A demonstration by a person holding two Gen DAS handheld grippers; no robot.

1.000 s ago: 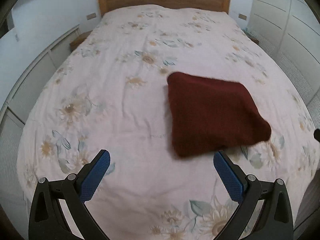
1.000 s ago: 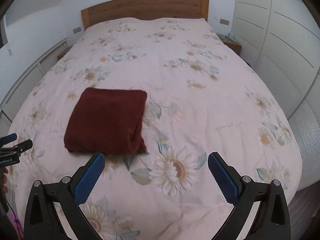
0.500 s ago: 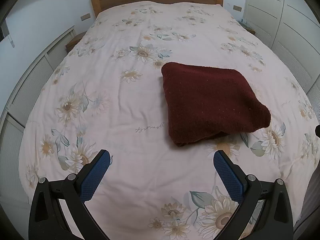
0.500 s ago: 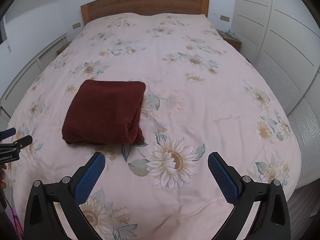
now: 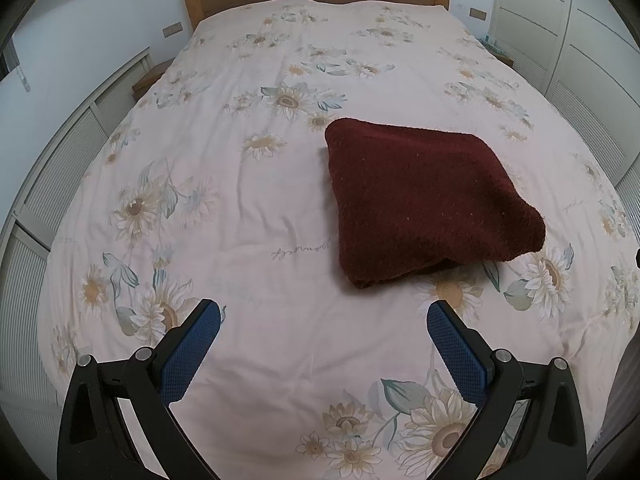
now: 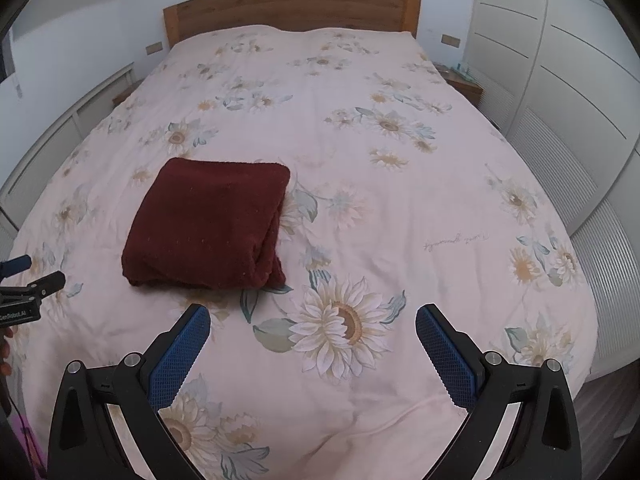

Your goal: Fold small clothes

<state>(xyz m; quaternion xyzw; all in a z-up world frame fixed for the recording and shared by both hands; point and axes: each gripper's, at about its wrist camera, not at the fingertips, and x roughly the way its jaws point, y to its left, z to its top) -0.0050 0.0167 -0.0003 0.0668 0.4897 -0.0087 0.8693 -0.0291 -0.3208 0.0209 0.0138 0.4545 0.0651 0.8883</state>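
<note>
A dark red garment (image 5: 424, 200) lies folded into a thick rectangle on the flowered bedspread (image 5: 248, 208). It also shows in the right wrist view (image 6: 212, 224). My left gripper (image 5: 324, 316) is open and empty, held above the bed in front of the garment's near edge and apart from it. My right gripper (image 6: 312, 316) is open and empty over a sunflower print, to the right of the garment's near corner. The tip of the left gripper shows at the left edge of the right wrist view (image 6: 28, 276).
The bed has a wooden headboard (image 6: 292, 8) at the far end. White wardrobe doors (image 6: 560, 80) stand along the right side. White slatted panels (image 5: 60, 168) run along the left. Small bedside tables (image 6: 460, 80) flank the headboard.
Both grippers have drawn back and risen from the bed, so the folded garment looks smaller and farther off. The garment has not moved. Both stay open.
</note>
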